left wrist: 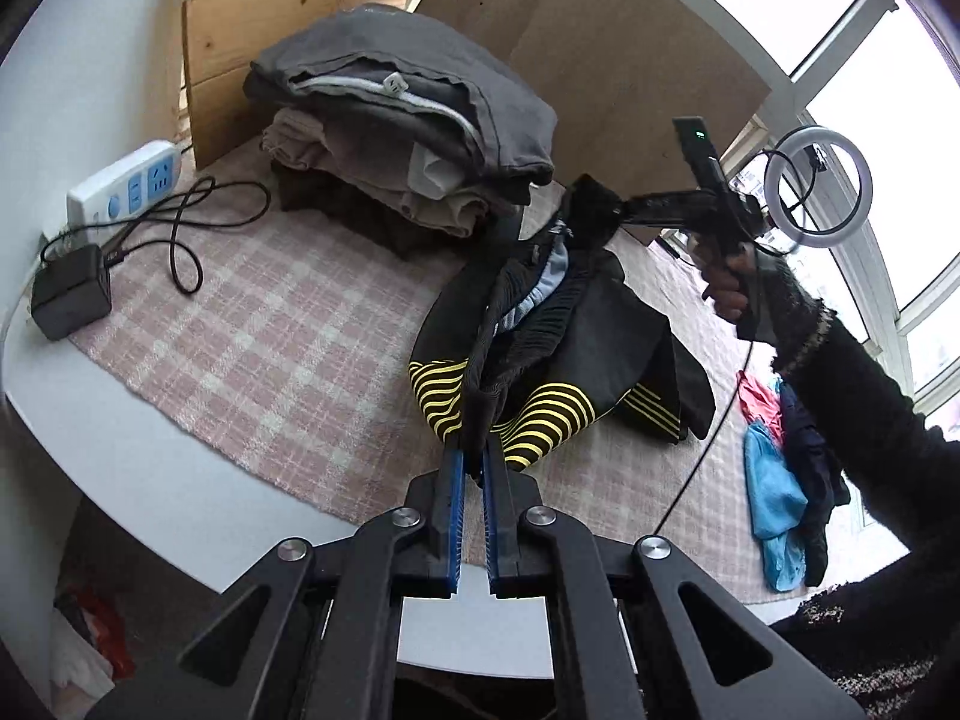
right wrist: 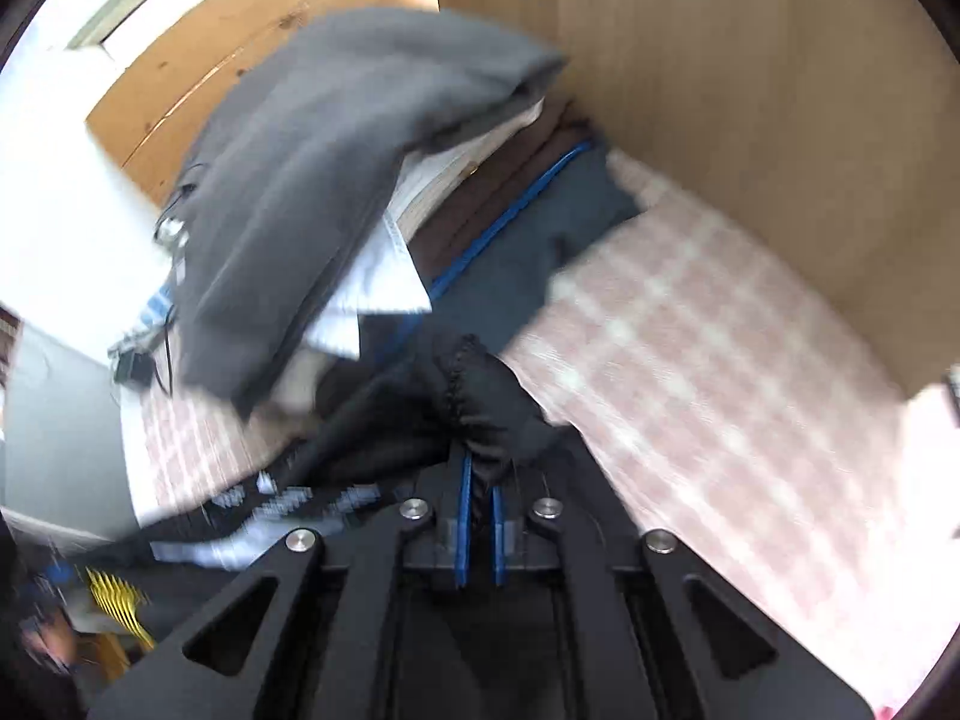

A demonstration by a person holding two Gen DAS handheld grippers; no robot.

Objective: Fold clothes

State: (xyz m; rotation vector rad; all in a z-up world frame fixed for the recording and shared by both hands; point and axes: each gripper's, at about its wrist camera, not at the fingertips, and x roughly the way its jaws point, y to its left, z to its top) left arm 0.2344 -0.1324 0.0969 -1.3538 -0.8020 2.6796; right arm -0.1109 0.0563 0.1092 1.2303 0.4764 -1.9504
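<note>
In the left wrist view, your left gripper (left wrist: 473,450) pinches one black garment (left wrist: 558,324) with yellow stripes by its ribbed hem; it sags ahead of the jaws, soft and light. One folded stack (left wrist: 402,138) sits beyond.

In the right wrist view, your right gripper (right wrist: 478,483) clamps the same garment's stitched edge; keep to hems.

Folded stack (left wrist: 402,138) behind garment (left wrist: 540,348)

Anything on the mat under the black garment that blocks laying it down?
Nothing visible. Both the left gripper and right gripper already pinch the black garment; the checked mat below is bare. The folded pile sits farther back.
</note>
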